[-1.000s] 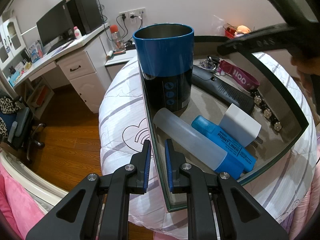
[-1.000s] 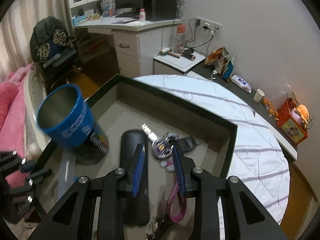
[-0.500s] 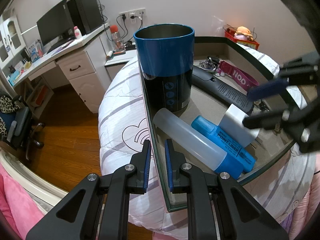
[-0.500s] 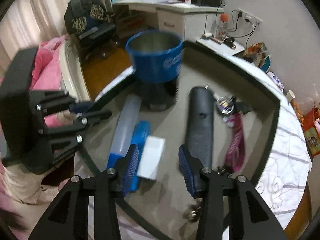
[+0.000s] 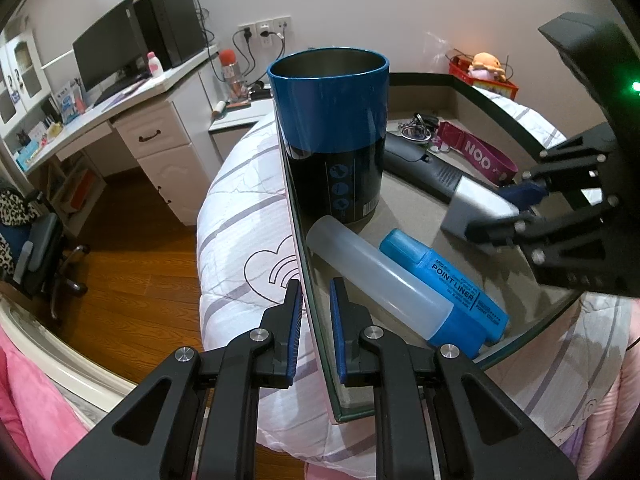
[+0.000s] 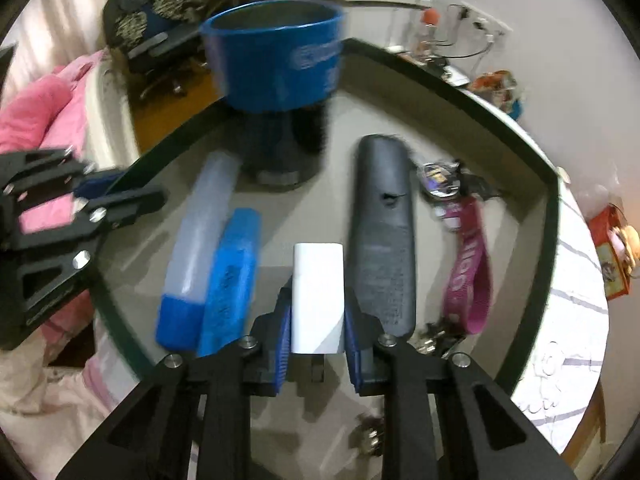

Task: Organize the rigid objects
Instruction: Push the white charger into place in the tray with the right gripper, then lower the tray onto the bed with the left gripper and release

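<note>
A dark-rimmed tray (image 5: 492,100) lies on the bed with a tall blue tumbler (image 5: 332,120) upright in its corner. Beside the tumbler lie a translucent bottle (image 5: 376,276) with a blue cap, a blue marker (image 5: 448,280), a black case (image 5: 416,164) and a magenta lanyard (image 5: 476,156) with keys. My left gripper (image 5: 316,308) is shut on the tray's near wall. My right gripper (image 6: 318,312) is closing on a white charger block (image 6: 318,280), and its pads press on both sides of the block. The block sits between the marker (image 6: 230,280) and the case (image 6: 382,240).
The tray rests on a white striped bed cover (image 5: 244,208), with wooden floor (image 5: 132,248) below its left edge. A desk (image 5: 120,120) with a monitor and an office chair (image 5: 36,256) stand beyond. A red basket (image 5: 484,76) sits behind the tray and pink bedding (image 5: 24,400) at the lower left.
My right gripper swung from the keys toward the near side of the tray, sank, and closed on the white charger block. The left gripper and the tray stayed still.
</note>
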The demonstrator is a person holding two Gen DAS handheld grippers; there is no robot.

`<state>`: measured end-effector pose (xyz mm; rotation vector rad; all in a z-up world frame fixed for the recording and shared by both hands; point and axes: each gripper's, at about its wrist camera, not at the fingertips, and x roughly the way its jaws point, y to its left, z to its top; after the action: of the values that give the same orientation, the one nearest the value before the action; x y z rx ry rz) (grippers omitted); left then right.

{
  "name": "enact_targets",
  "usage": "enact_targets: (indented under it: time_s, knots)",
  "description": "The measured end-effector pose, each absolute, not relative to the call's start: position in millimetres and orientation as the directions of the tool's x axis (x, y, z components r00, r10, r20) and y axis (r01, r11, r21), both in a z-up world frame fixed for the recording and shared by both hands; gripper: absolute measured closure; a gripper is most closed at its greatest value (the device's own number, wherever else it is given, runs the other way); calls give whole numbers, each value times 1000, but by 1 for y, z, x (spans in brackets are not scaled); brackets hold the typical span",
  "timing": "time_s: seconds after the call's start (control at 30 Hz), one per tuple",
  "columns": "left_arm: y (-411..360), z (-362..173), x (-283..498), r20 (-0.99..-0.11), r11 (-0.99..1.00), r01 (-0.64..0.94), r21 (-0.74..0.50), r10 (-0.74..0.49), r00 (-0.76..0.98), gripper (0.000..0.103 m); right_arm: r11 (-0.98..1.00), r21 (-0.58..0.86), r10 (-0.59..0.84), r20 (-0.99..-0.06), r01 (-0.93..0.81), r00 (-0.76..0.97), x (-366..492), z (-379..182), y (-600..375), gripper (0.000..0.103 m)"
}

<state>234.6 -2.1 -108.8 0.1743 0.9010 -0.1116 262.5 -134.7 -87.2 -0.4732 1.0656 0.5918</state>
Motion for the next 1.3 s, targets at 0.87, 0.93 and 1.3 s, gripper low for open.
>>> enact_targets:
  time_s: [0.87, 0.93, 1.3]
  knots:
    - [-1, -106, 233, -783, 979, 170, 112, -18, 622, 91, 930, -129, 78, -846, -344, 528, 311, -69, -208, 58]
    - [0, -106, 233, -783, 979, 172, 108, -23, 622, 90, 934, -103, 90, -859, -342, 504, 321, -73, -206, 80]
    - [-3, -113, 247, -796, 979, 183, 90, -40, 605, 89, 949, -113, 43, -878, -295, 477, 322, -73, -220, 90]
